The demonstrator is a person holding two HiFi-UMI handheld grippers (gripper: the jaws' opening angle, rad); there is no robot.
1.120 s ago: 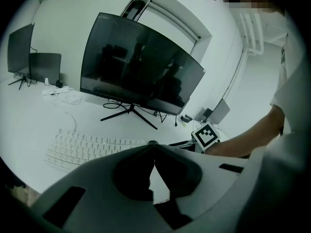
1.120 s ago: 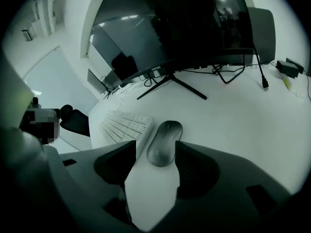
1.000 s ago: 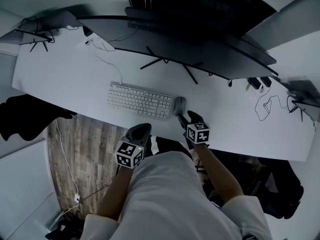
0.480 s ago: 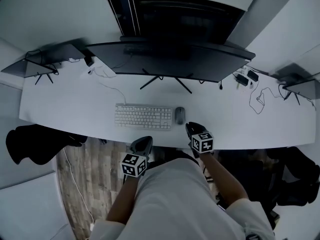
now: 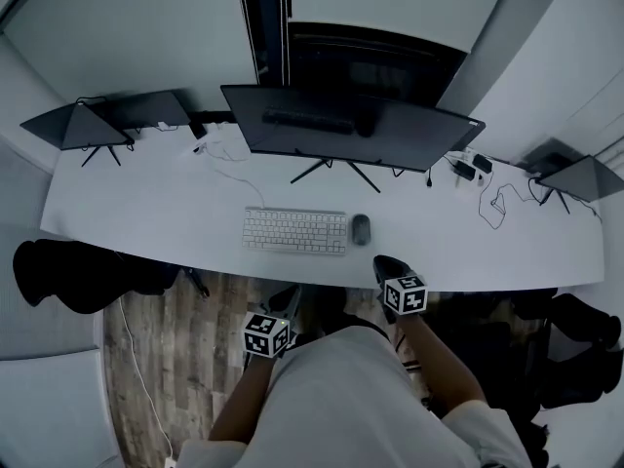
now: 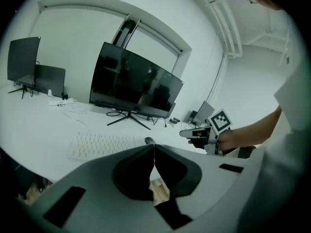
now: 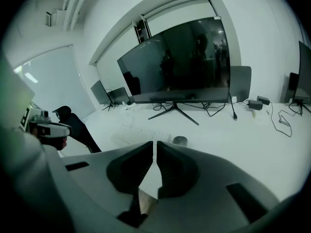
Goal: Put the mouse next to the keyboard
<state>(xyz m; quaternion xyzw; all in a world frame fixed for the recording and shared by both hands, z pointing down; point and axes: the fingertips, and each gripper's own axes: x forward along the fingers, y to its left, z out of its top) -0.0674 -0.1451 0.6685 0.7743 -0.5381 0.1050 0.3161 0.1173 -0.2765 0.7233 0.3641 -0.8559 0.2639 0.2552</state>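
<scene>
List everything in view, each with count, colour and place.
desk: one, white, spanning the view
large monitor: one, black, desk centre rear
side monitors: at least three, dark, desk ends
keyboard: one, white, before the large monitor
mouse: one, grey, just right of the keyboard
cables: several, white and black, desk rear
floor: one, brown planks, below the desk
left gripper: one, grey, fingers shut, empty
right gripper: one, grey, fingers just closed, empty
</scene>
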